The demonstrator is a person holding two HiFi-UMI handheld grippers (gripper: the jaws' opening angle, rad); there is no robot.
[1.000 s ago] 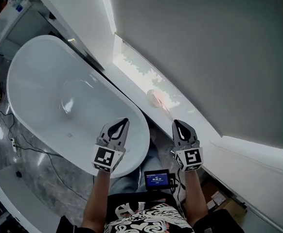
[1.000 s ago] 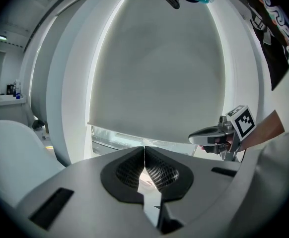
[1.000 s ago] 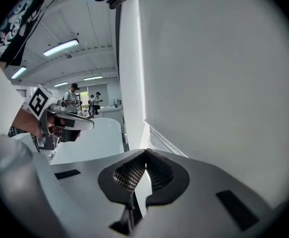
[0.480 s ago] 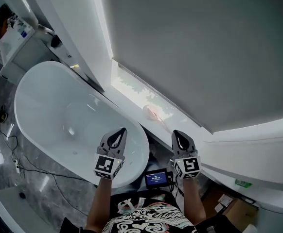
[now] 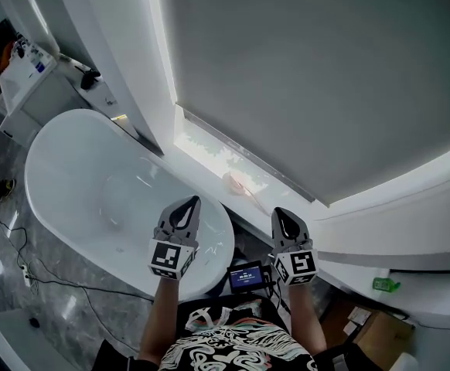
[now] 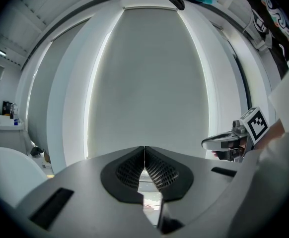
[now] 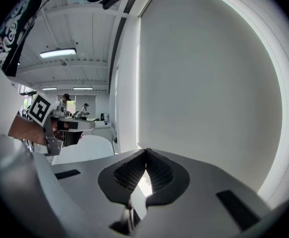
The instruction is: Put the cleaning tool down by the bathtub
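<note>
The white oval bathtub (image 5: 86, 184) fills the left of the head view. A pale pink cleaning tool (image 5: 240, 182) lies on the bright window sill (image 5: 209, 154) just behind the tub's near end. My left gripper (image 5: 185, 206) hangs over the tub's near rim, shut, with nothing in it. My right gripper (image 5: 284, 219) is held to the right of the tub below the sill, also shut and empty. The left gripper view shows the jaw tips (image 6: 144, 148) pressed together and pointing at the blind. In the right gripper view the jaws (image 7: 145, 152) also meet.
A grey roller blind (image 5: 302, 76) covers the window. A counter with bottles (image 5: 28, 60) stands at the far left. Cables (image 5: 24, 261) trail over the marble floor. A small screen (image 5: 246, 278) sits at the person's waist, and a cardboard box (image 5: 380, 331) lies at the lower right.
The head view has tilted up, so the tub and sill sit lower in the picture and more of the blind shows. Both grippers stay shut, side by side.
</note>
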